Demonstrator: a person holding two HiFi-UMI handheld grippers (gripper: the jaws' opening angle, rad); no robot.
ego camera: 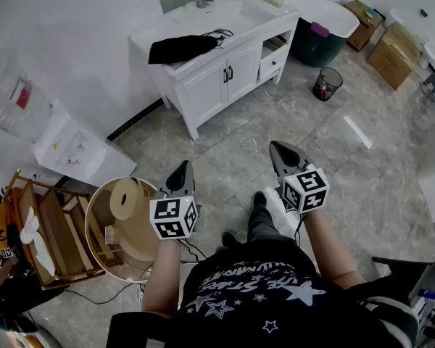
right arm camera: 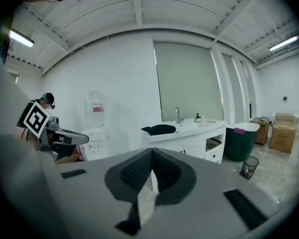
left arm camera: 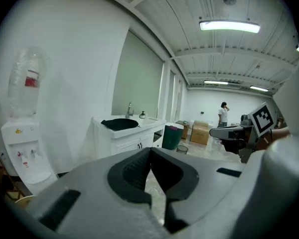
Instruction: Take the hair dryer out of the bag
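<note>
In the head view, the black bag is lying on the counter of the white vanity, left of the sink and well apart from both grippers. The hair dryer itself is hard to make out, with only a thin black cord showing just beside the bag. The left gripper and right gripper are reaching forward side by side over the tiled floor, tilting slightly down, their marker cubes covering the hands and bare forearms stretching out behind them. In the left gripper view, the jaws are pressing together with nothing between them, the bag is sitting small on the distant counter, and the right gripper is showing partly at the right edge. In the right gripper view, the jaws are likewise meeting empty, pointing towards the vanity and bag.
</note>
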